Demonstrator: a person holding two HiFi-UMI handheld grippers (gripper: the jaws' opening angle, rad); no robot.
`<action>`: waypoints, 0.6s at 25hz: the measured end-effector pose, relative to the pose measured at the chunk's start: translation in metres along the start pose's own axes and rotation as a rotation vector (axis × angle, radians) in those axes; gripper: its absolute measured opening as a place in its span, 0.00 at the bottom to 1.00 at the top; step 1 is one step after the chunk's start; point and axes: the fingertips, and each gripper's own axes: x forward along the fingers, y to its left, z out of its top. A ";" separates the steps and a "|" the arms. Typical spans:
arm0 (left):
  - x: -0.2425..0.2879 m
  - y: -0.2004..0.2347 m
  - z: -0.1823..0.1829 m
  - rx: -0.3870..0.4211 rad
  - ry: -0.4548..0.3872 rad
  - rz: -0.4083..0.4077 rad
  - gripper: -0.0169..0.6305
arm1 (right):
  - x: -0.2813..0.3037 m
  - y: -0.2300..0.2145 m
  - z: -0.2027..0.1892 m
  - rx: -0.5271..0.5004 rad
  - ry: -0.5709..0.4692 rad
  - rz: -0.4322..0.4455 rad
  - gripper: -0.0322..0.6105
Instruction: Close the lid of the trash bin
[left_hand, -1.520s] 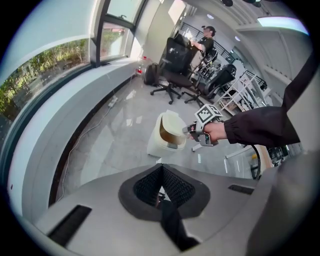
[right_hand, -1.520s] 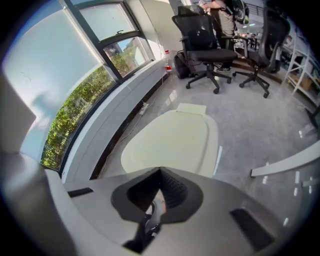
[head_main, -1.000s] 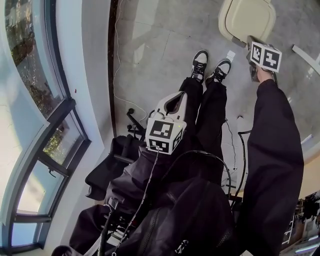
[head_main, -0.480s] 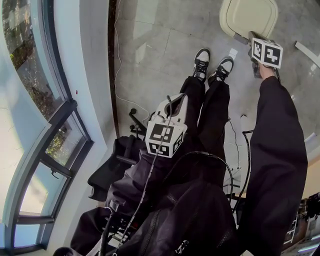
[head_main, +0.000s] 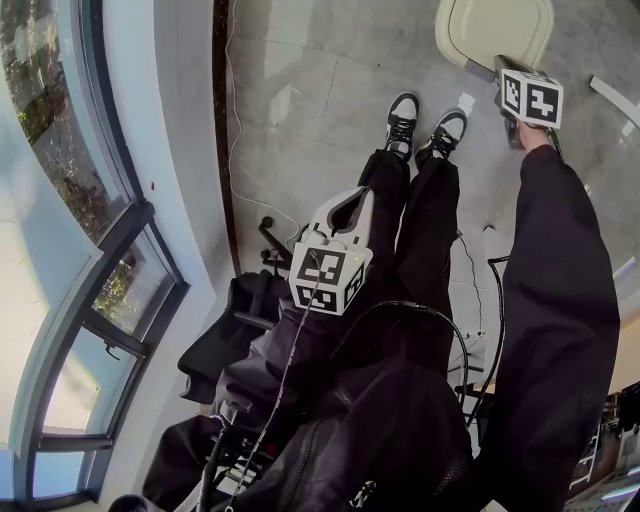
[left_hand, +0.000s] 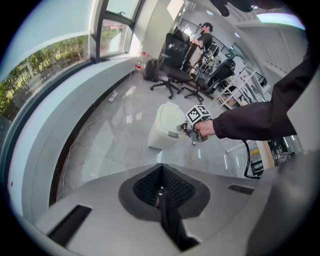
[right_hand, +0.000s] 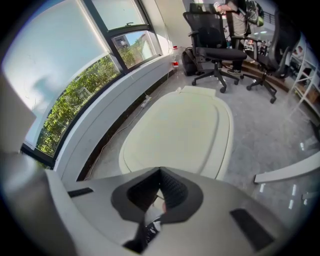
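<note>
Floor: pale grey polished tile floor (head_main: 320, 100), glossy, with a thin white cable (head_main: 235, 150) trailing along the base of the curved window wall (head_main: 60, 150) on your left. Greenery shows through the glass.

Task item: the cream plastic trash bin (head_main: 495, 30) stands on the floor ahead of your feet and to your right. Its oval lid (right_hand: 180, 130) lies flat down on the body. Black swivel office chairs (right_hand: 215, 50) stand well beyond it, and a white strip (right_hand: 285, 172) lies on the floor near its right side.

Limits of view: the head view cuts the bin off at the top edge. From the left gripper view the bin's near side is partly covered by your right gripper (left_hand: 184, 128). A person (left_hand: 205, 32) in the background is too small to tell more.

Arms: your right arm in its dark sleeve (head_main: 550, 300) is stretched forward, holding the right gripper just above the lid's near edge; contact cannot be confirmed. Its jaws are pressed together on nothing. Your left gripper (head_main: 352, 203) sits low against your dark trousers, pointing forward toward your black-and-white sneakers (head_main: 400, 120), well apart from the bin. Its jaws are likewise clenched, with nothing between them
</note>
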 end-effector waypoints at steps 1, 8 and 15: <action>0.000 0.000 0.000 0.001 0.000 0.001 0.03 | 0.000 0.001 0.000 0.001 0.000 0.003 0.06; -0.006 -0.004 0.016 0.024 -0.036 0.008 0.03 | -0.028 0.001 0.009 0.031 -0.054 -0.006 0.06; -0.044 -0.041 0.095 0.133 -0.195 -0.016 0.03 | -0.161 0.031 0.040 0.055 -0.229 0.020 0.06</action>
